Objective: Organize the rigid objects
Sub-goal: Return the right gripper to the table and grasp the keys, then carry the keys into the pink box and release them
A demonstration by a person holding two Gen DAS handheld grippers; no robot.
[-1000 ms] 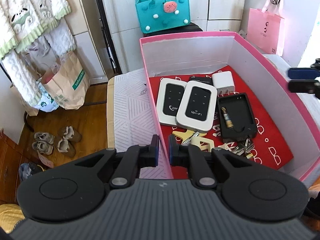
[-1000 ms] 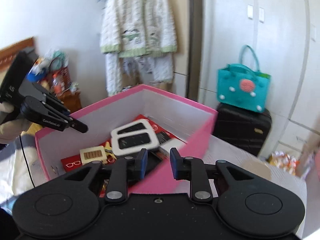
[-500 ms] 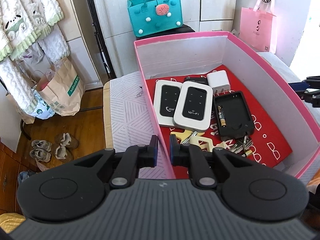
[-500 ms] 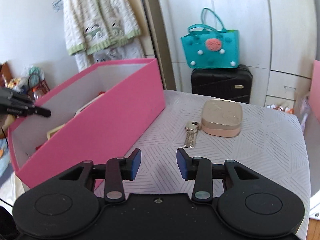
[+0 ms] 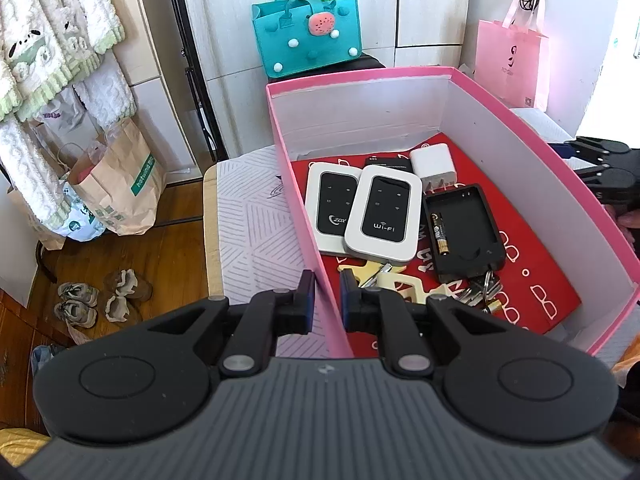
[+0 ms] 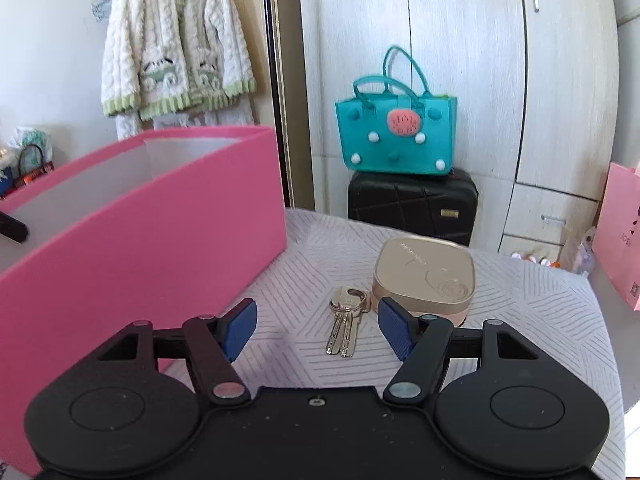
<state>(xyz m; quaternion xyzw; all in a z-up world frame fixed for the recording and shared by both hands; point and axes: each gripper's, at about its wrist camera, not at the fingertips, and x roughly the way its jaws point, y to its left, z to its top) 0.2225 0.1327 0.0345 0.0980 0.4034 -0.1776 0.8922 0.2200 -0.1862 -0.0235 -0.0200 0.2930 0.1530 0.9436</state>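
Observation:
My left gripper is shut on the near wall of the pink box, one finger outside and one inside. In the box lie two white Wi-Fi routers, a white charger, a black cover holding a battery and a key bunch. To the right of the box, my right gripper hangs low over the table, its jaws opening. A set of silver keys lies on the cloth just beyond and between its fingertips, untouched. A gold case sits behind the keys.
A teal felt bag stands on a black suitcase past the table's far edge. A pink paper bag is at the right. Shoes and a paper bag sit on the floor to the left.
The right gripper swung from above the box to the table beside it, sank lower and spread its jaws wide. The left gripper stayed clamped on the box wall.

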